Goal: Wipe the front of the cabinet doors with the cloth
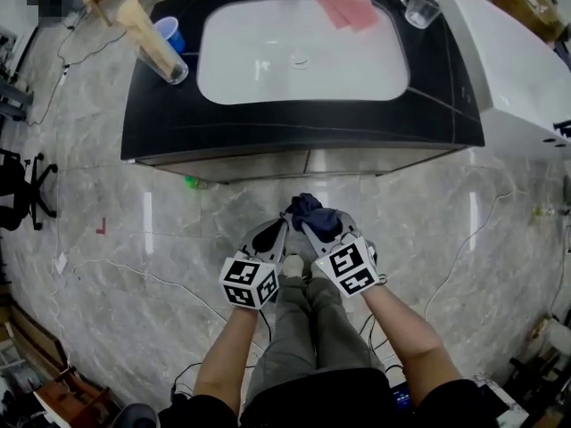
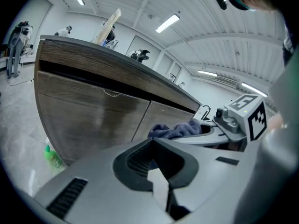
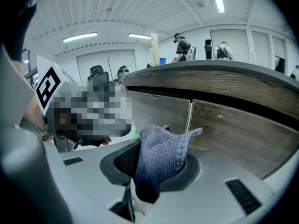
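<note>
A dark blue cloth is bunched between the jaws of my right gripper, which is shut on it. In the right gripper view the cloth sticks up out of the right gripper. My left gripper sits close beside it on the left, shut with nothing in it; the left gripper looks past the cloth. Both are held low, a short way in front of the brown wood cabinet doors under the black counter. Neither gripper touches the doors.
The counter holds a white sink, a pink cloth, a clear cup and a blue cup. A small green bottle stands on the marble floor by the left door. Cables lie on the floor. A white tub is at the right.
</note>
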`<state>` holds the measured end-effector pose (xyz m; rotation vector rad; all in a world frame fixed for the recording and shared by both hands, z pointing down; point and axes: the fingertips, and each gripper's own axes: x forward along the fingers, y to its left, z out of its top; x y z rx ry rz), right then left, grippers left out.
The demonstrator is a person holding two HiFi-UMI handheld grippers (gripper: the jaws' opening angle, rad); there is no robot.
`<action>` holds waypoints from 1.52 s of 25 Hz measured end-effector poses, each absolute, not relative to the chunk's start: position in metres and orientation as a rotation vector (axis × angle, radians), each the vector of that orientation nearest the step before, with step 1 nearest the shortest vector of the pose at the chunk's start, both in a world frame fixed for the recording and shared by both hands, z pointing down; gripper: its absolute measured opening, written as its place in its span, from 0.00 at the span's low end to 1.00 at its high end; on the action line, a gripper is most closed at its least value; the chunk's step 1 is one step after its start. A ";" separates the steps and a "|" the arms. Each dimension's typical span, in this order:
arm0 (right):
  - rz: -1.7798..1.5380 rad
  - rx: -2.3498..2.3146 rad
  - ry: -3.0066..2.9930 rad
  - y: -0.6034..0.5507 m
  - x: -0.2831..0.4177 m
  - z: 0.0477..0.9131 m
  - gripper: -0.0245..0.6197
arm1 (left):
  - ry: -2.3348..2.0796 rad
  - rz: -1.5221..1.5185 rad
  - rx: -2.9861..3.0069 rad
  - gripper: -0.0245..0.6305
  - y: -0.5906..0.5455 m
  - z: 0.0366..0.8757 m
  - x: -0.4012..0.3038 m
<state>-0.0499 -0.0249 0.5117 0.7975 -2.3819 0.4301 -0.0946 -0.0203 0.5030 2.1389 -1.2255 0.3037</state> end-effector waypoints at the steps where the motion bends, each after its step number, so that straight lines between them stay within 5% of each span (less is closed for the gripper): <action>1: 0.426 0.806 -2.375 -0.027 -0.050 0.512 0.21 | -1.220 0.291 2.136 0.05 -0.021 0.504 -0.096; 20: 0.378 0.959 -2.438 -0.102 -0.041 0.483 0.21 | -1.276 0.227 2.202 0.04 -0.067 0.486 -0.104; 38: 0.398 1.023 -2.414 -0.129 0.096 0.496 0.21 | -1.213 0.263 2.217 0.05 -0.086 0.500 0.025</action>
